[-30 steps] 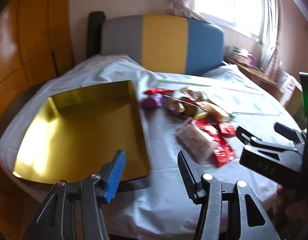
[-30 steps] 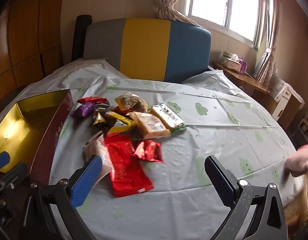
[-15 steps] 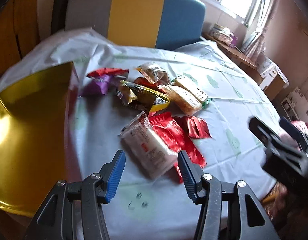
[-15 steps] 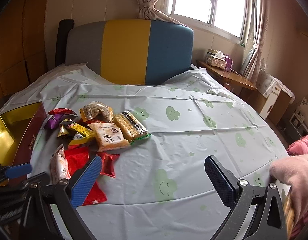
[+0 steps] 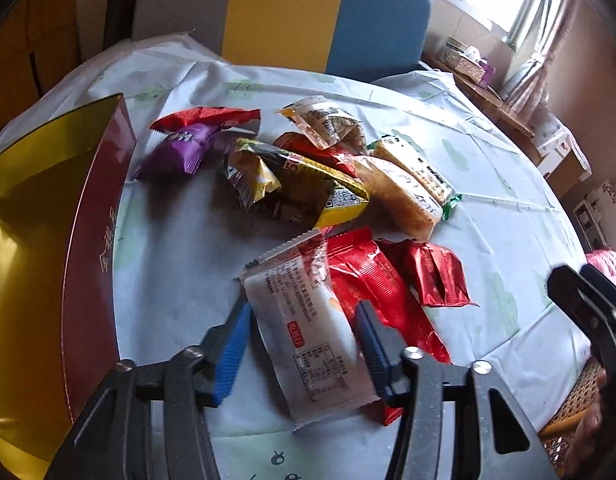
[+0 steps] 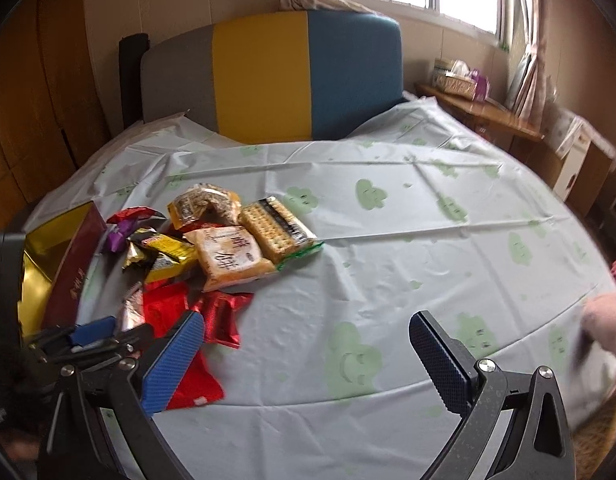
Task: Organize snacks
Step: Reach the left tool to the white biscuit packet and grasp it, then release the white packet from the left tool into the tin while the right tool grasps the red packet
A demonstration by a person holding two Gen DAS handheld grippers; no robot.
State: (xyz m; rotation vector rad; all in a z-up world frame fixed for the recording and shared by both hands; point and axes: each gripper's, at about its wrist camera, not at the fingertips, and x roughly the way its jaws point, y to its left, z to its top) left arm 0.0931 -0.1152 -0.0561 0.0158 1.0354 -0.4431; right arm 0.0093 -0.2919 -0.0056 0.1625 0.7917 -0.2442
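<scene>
- White snack packet (image 5: 308, 320): lower centre of left wrist view, flat on the tabletop (image 5: 180, 264), between the left gripper (image 5: 302, 334) pads.
- Left gripper: jaws closing around the packet; pads not yet pressing its sides.
- Long red wrapper (image 5: 372, 280) partly under the packet's right edge; small red pouch (image 5: 436, 272) just right of it.
- Remaining snack pile (image 6: 224, 236) sits left of centre in right wrist view.
- Gold-lined box (image 5: 36, 240) at left edge, beside the pile.
- Right gripper (image 6: 304, 360): wide open over bare tablecloth, nothing between pads.
</scene>
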